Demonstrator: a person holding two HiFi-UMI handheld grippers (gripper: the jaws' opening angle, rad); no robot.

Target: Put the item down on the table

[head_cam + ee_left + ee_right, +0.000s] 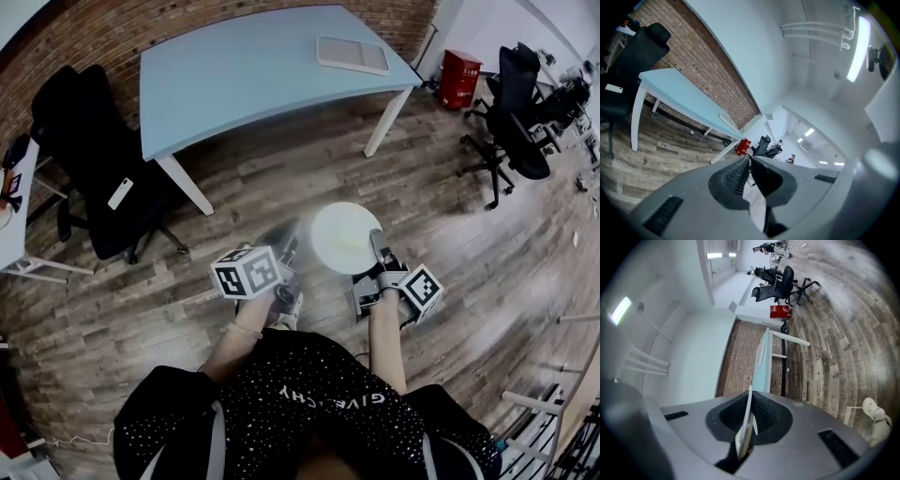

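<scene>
A round white plate point(342, 234) hangs over the wooden floor in front of the person, carried between both grippers. My right gripper point(375, 247) is shut on the plate's right rim. In the right gripper view the thin plate edge point(748, 420) stands upright between the pads of that gripper point(750, 394). My left gripper point(298, 240) sits at the plate's left rim. In the left gripper view the left gripper point(750, 161) has its pads close together around a pale strip of plate point(757, 206). The light blue table point(244, 66) stands ahead, some way off.
A flat pale tray point(352, 54) lies on the table's far right corner. A black office chair point(94, 159) stands left of the table, beside a white desk point(19, 216). A red bin point(459, 77) and more black chairs point(520, 112) are at the right.
</scene>
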